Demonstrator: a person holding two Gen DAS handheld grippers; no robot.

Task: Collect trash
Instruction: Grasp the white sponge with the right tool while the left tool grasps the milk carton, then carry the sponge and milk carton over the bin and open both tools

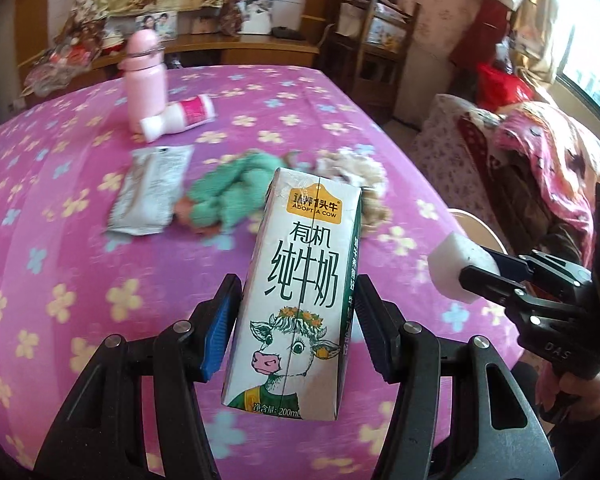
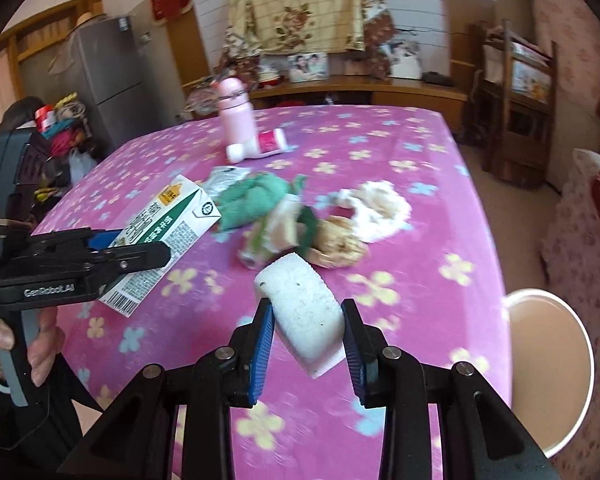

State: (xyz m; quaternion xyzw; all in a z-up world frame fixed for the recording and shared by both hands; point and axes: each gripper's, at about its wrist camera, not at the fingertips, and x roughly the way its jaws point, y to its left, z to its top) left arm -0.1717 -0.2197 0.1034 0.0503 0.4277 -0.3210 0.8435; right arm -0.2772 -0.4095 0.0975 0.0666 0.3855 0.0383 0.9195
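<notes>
A milk carton (image 1: pixel 296 296) with a cartoon cow sits clamped between the jaws of the left hand-held gripper (image 1: pixel 296 320), lifted above the table (image 1: pixel 60 240), which is covered in a pink floral cloth. Beside it, the right hand-held gripper (image 2: pixel 306 328) squeezes a white foam block (image 2: pixel 300 304), also held off the cloth. A white-rimmed bin (image 2: pixel 548 364) stands just off the table's right edge, near the foam block.

Farther back on the cloth lie a silver foil packet (image 1: pixel 148 196), a green knitted doll (image 1: pixel 224 192) and a crumpled wad of white tissue (image 2: pixel 380 208), all close together. Behind them a pink bottle (image 1: pixel 145 80) stands upright, and a small white bottle with a pink label (image 1: pixel 180 114) lies on its side touching its base.
</notes>
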